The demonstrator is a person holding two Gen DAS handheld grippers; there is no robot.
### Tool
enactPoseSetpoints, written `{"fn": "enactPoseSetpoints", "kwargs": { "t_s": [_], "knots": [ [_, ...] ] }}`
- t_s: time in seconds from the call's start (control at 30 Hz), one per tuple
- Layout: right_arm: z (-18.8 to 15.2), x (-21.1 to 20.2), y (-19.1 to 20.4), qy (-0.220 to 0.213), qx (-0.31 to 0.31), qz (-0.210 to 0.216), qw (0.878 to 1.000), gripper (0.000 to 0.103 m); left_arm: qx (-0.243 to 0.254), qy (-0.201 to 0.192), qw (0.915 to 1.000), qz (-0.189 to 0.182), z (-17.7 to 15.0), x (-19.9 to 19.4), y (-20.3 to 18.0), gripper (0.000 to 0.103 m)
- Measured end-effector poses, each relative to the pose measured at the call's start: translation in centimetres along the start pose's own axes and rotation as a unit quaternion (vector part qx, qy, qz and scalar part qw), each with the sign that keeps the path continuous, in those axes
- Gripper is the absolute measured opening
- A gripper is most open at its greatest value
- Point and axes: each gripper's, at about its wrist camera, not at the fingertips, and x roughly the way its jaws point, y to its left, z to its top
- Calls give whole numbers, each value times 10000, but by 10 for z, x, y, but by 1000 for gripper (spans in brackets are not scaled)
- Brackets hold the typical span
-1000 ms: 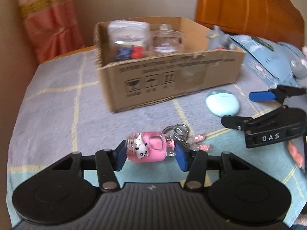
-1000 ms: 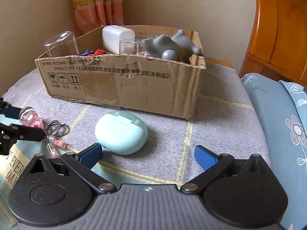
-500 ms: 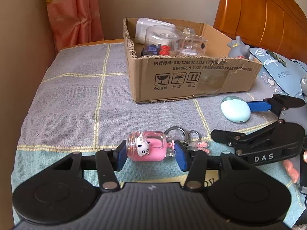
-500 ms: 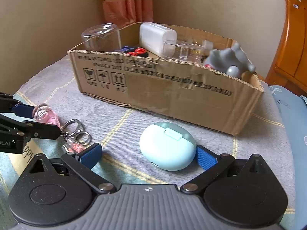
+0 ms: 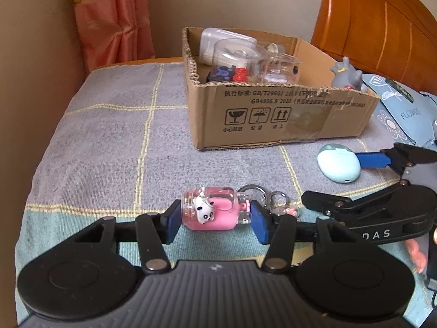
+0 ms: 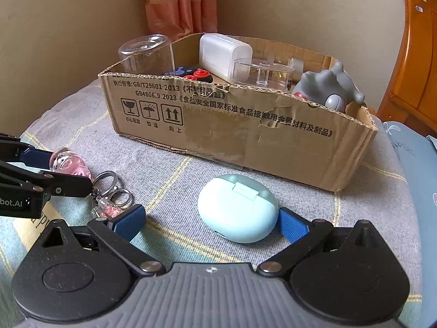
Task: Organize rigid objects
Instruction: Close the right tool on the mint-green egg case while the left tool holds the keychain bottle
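Note:
A pink liquid-filled keychain bottle [image 5: 210, 213] with a small panda charm lies on the bedspread, its rings [image 5: 262, 196] trailing right. My left gripper [image 5: 215, 218] has a blue pad at each end of the bottle; the jaws are opening and the pads still seem to touch it. A mint-green oval case [image 6: 237, 207] lies in front of the cardboard box [image 6: 245, 136]. My right gripper [image 6: 210, 216] stands open around the case, its right pad against it and its left pad well clear. The left gripper [image 6: 54, 169] shows at the left edge of the right wrist view.
The box holds a clear cup [image 6: 147, 52], a white block [image 6: 224, 54], a clear container [image 6: 262, 73], a dark controller with red buttons [image 6: 191, 75] and a grey toy [image 6: 327, 90]. A wooden headboard [image 5: 382, 27] and blue pillow [image 5: 396, 109] lie right, a curtain [image 5: 114, 19] behind.
My right gripper has moved forward so the mint case now sits between its fingers. The left gripper has rolled a little with the pink bottle still between its pads.

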Motion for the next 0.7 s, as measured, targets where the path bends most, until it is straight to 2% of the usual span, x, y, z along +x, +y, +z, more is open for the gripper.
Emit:
{"fn": "enactPoseSetpoints", "kwargs": {
  "t_s": [0.23,0.57,0.7],
  "knots": [
    [2,-2,-5,-78,109,-127,9998,86,-189,-27,9998,99,-2,1,1,57],
    [4,-4,-8,-105,150,-270,9995,69,-138,-47,9998,137,-2,2,1,59],
    [4,-5,-9,-75,96,-279,9995,66,-103,-36,9999,97,-1,1,0,53]
  ]
}}
